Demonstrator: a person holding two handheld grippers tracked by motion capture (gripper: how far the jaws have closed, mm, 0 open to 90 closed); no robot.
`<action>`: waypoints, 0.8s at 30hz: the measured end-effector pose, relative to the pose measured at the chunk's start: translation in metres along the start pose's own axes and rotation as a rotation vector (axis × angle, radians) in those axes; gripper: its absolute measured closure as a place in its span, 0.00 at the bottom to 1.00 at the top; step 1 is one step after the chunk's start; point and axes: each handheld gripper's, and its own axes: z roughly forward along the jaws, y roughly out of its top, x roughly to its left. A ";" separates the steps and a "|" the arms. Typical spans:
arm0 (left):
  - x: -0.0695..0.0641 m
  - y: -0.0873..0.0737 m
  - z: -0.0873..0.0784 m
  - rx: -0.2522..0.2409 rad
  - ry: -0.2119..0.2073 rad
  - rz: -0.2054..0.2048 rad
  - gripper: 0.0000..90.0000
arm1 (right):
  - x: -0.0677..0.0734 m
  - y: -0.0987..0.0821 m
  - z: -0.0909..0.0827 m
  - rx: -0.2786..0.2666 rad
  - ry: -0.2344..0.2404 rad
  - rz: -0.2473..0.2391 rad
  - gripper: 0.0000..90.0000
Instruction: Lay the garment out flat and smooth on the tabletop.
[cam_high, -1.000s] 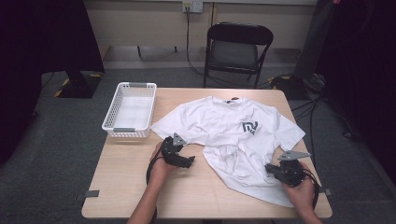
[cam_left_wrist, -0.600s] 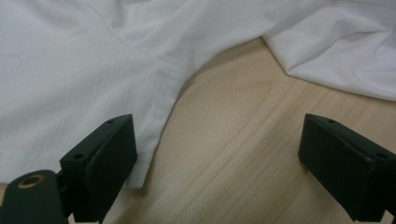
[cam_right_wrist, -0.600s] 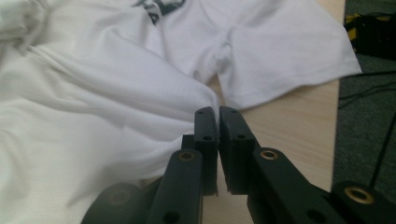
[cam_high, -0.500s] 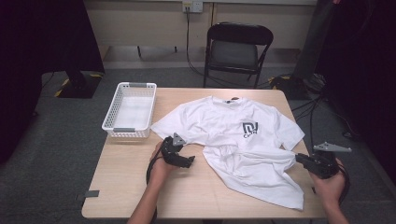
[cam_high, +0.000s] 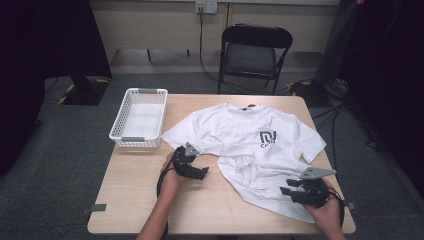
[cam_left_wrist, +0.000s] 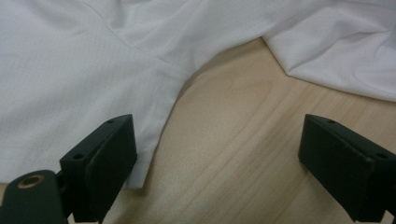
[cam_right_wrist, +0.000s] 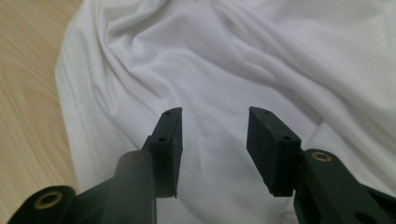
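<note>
Reading the print first, I see a dark logo (cam_high: 268, 136) on the chest of the white T-shirt (cam_high: 250, 145), two blocky signs above a short line of small letters, but I cannot make out the words from the high view. The shirt lies face up on the wooden tabletop (cam_high: 140, 200), its collar toward the far edge, its body crumpled and running down to the near right corner. One sleeve points to the white plastic basket (cam_high: 139, 118), which stands at the far left corner of the tabletop and is apart from the shirt. My left gripper (cam_high: 199, 173) rests on the wood near the middle of the tabletop, just beside the sleeve and side seam; in the left gripper view (cam_left_wrist: 219, 154) its jaws stand wide apart with nothing between them, bare wood under the gap and the shirt's edge by one jaw. My right gripper (cam_high: 288, 191) is over the lower part of the shirt near the right edge; in the right gripper view (cam_right_wrist: 215, 140) its jaws are moderately apart, above wrinkled white cloth, and hold nothing. Beyond the far edge a black folding chair (cam_high: 254, 55) stands on the grey floor.
</note>
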 end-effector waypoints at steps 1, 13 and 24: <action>0.000 0.000 0.000 -0.001 0.000 0.000 0.12 | 0.001 -0.001 0.003 0.014 -0.003 -0.004 0.63; 0.000 0.000 0.000 -0.001 0.000 0.001 0.12 | 0.006 -0.022 -0.010 0.073 0.134 0.024 0.96; 0.000 0.000 0.000 -0.001 0.000 0.001 0.12 | 0.004 -0.015 -0.029 -0.012 0.025 -0.001 0.62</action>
